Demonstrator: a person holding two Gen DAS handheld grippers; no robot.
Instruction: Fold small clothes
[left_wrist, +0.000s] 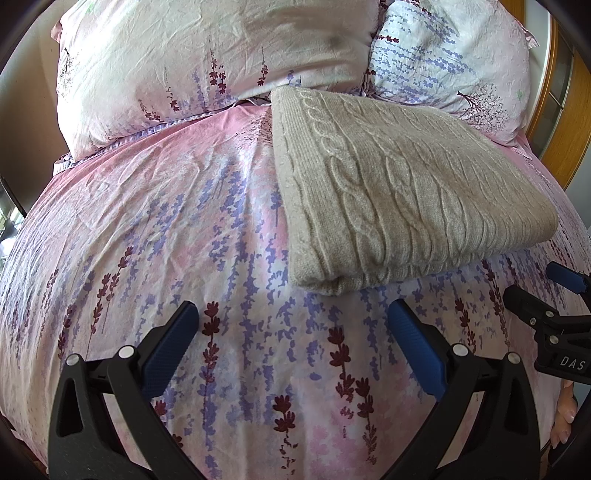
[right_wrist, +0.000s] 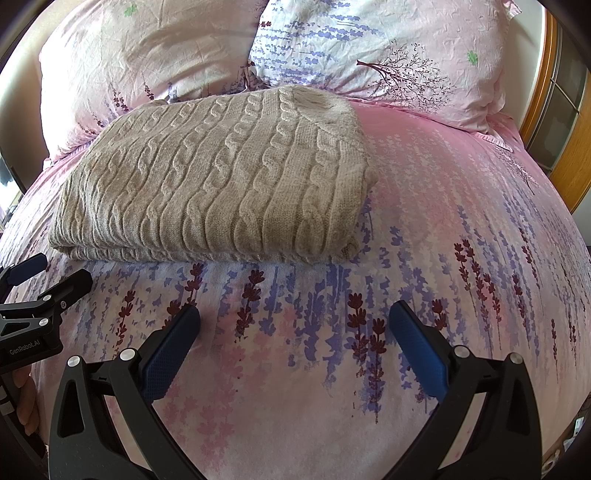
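Note:
A beige cable-knit sweater (left_wrist: 399, 184) lies folded into a thick rectangle on the bed, ahead and to the right in the left wrist view; it also shows in the right wrist view (right_wrist: 221, 177), ahead and to the left. My left gripper (left_wrist: 293, 314) is open and empty, just short of the sweater's near corner. My right gripper (right_wrist: 293, 314) is open and empty, over bare cover, short of the sweater's near edge. Each gripper shows at the other view's side: the right one (left_wrist: 535, 291) and the left one (right_wrist: 51, 273).
The bed is covered by a pink floral duvet (left_wrist: 184, 258) (right_wrist: 443, 240). Two floral pillows (left_wrist: 207, 59) (right_wrist: 388, 55) lean behind the sweater. A wooden frame (left_wrist: 565, 122) stands at the far right edge.

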